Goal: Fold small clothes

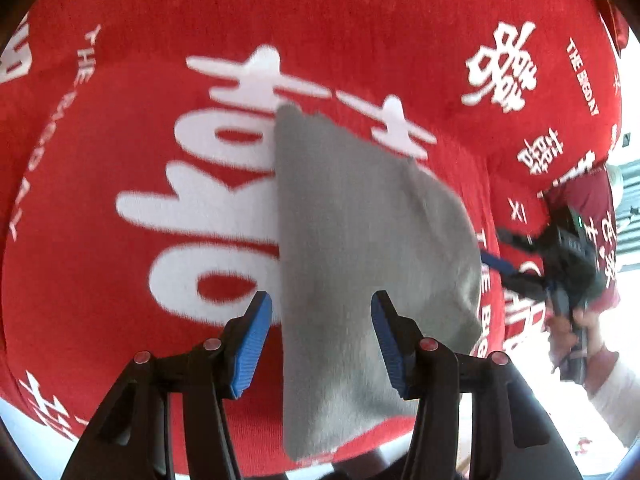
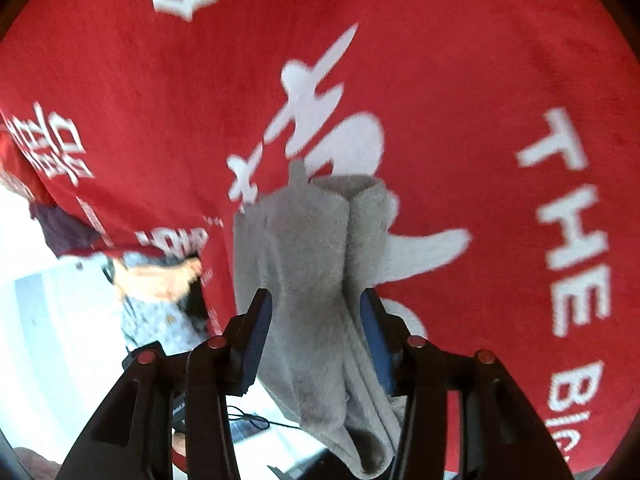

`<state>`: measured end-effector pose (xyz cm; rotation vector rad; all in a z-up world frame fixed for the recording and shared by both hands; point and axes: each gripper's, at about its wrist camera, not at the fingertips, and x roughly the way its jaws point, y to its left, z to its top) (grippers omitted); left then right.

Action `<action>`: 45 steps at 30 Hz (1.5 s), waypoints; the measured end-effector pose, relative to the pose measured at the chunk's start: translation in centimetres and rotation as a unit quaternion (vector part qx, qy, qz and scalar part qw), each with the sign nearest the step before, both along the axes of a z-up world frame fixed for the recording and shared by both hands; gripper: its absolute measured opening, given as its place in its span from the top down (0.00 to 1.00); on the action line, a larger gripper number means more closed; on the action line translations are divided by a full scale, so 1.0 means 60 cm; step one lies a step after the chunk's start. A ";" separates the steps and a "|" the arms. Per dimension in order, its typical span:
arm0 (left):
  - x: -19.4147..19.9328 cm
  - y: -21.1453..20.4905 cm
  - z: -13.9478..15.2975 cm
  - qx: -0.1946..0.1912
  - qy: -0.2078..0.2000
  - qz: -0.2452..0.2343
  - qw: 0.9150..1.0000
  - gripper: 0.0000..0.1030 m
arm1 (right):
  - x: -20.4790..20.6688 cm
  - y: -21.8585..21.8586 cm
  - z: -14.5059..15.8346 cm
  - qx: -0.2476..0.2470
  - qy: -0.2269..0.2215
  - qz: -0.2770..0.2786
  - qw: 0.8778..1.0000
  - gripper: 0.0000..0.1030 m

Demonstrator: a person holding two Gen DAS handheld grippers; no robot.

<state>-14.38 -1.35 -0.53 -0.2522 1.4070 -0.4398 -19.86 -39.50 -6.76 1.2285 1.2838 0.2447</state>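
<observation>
**Grey cloth hangs between both sets of fingers over the red blanket**

Your left gripper (image 1: 322, 344) stands with its blue pads (image 1: 250, 350) spread apart, and the grey cloth (image 1: 360, 264) passes through the gap between them. The left pad sits clear of the fabric; the right pad lies against or behind the cloth's edge, and you cannot tell from this view whether it touches. The cloth looks flat and smooth here, tapering to a corner far from you, with its lower end cut off behind the gripper's black frame.

Your right gripper (image 2: 316, 340) shows its pads closer together, with the grey cloth (image 2: 308, 264) bunched in thick folds between them. Both pads meet the fabric at its sides, so the fingers seem to pinch it, though the contact itself is hidden by the folds. The cloth's bottom loop droops below the fingers and blurs at the picture's edge.

Behind everything lies a red blanket (image 1: 120, 140) with large white characters and the words "THE BIG DAY", partly cropped. In the left view, your other gripper (image 1: 560, 264) appears small and dark at the right edge, its fingers too blurred to read. In the right view, a hand (image 2: 160, 280) at the left is smeared by motion.
</observation>
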 end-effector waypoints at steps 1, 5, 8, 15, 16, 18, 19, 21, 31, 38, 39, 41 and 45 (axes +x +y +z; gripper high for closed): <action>0.008 -0.006 -0.001 0.004 -0.001 0.002 1.000 0.49 | -0.011 -0.008 -0.006 0.010 0.001 -0.016 1.000 0.52; 0.024 -0.034 -0.024 0.040 -0.004 -0.001 0.999 0.49 | -0.037 -0.028 -0.044 0.043 0.025 -0.087 0.995 0.59; 0.020 -0.050 -0.038 0.050 0.000 -0.007 0.999 0.49 | -0.034 -0.017 -0.068 0.067 0.038 -0.100 0.992 0.61; 0.007 -0.064 -0.051 0.068 0.004 -0.015 0.998 0.49 | 0.032 0.012 -0.065 -0.061 0.050 -0.011 0.997 0.94; 0.006 -0.064 -0.051 0.070 0.003 -0.014 0.997 0.46 | 0.040 0.003 -0.051 -0.094 0.046 -0.007 0.994 0.94; 0.005 -0.062 -0.051 0.070 0.003 -0.014 0.997 0.45 | 0.046 -0.004 -0.029 -0.109 0.033 0.006 0.994 0.89; 0.004 -0.062 -0.051 0.069 0.004 -0.013 0.997 0.45 | 0.045 -0.004 -0.019 -0.097 0.026 0.017 0.995 0.89; 0.005 -0.061 -0.050 0.068 0.004 -0.012 0.998 0.45 | 0.034 0.009 0.005 -0.076 0.017 0.044 0.996 0.58; 0.006 -0.058 -0.039 0.069 0.001 -0.012 0.998 0.45 | 0.027 0.088 0.015 -0.094 0.013 0.117 0.989 0.92; -0.007 -0.073 -0.041 0.080 -0.009 -0.029 0.996 0.45 | 0.049 0.094 0.012 -0.211 0.001 0.195 0.958 0.92; -0.008 -0.075 -0.038 0.080 -0.009 -0.030 0.996 0.45 | 0.043 0.088 0.017 -0.212 0.003 0.185 0.960 0.91; -0.012 -0.074 -0.034 0.084 -0.009 -0.034 0.996 0.45 | 0.030 0.082 0.035 -0.219 0.003 0.167 0.961 0.90; -0.024 -0.068 -0.021 0.095 -0.011 -0.049 0.994 0.45 | -0.011 0.098 0.098 -0.193 -0.050 0.168 0.965 0.84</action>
